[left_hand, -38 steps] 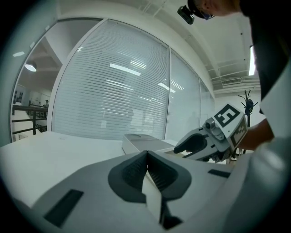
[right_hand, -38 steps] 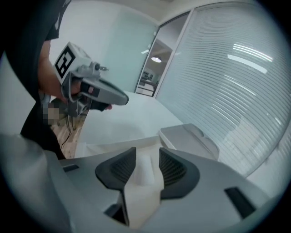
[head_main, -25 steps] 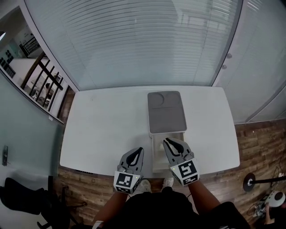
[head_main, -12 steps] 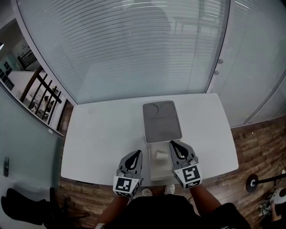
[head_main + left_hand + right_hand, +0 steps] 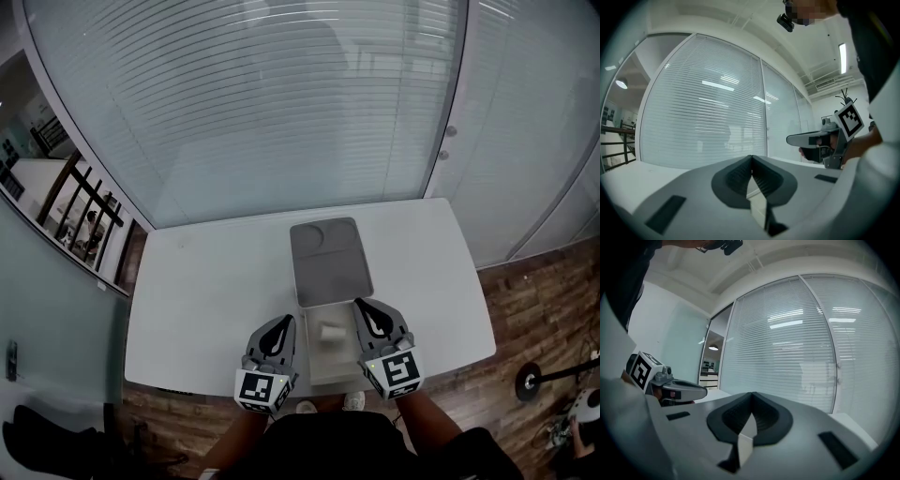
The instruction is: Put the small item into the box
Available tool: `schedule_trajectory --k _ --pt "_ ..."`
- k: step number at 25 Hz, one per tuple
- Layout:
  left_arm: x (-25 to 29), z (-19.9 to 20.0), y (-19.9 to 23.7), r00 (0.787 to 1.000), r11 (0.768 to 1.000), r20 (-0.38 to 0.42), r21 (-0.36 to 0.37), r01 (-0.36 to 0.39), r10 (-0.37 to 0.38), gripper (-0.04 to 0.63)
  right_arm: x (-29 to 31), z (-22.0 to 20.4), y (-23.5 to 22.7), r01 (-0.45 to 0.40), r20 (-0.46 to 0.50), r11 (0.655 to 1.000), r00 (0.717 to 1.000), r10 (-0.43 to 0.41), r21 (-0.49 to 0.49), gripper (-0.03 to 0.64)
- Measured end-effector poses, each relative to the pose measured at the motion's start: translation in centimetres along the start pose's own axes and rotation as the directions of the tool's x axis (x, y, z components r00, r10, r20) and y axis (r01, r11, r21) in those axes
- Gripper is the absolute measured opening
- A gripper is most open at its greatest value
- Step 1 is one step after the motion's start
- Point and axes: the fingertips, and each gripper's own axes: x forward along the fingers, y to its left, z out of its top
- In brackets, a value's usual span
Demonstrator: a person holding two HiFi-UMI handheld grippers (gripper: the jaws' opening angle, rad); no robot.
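Note:
An open white box [image 5: 328, 366] stands at the table's near edge, its grey-lined lid [image 5: 328, 261] lying flat behind it. A small white item [image 5: 330, 332] rests inside the box. My left gripper [image 5: 286, 320] hovers just left of the box, jaws shut and empty; its own view shows the jaws meeting [image 5: 751, 157]. My right gripper [image 5: 360, 305] hovers at the box's right side, also shut on nothing [image 5: 752, 393]. Each gripper shows in the other's view: the right gripper [image 5: 820, 140] and the left gripper [image 5: 670, 389], both held level.
The white table [image 5: 206, 291] stands against a wall of glass with blinds [image 5: 281, 103]. Wood floor [image 5: 534, 300] lies to the right. A railing [image 5: 80, 202] and a stairwell are at the left behind glass.
The right gripper has come off the box toward its right side, and the small white item now shows inside. Both grippers have lifted a little. The head view has tilted up.

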Motion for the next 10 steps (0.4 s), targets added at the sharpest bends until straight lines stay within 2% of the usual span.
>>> schedule_trajectory --k 10 --pt "0.36 0.36 -0.25 1.000 1.000 0.001 0.000 0.003 -0.003 0.012 0.04 0.23 -0.45 0.010 0.007 1.000 1.000 -0.010 0.002 0.005"
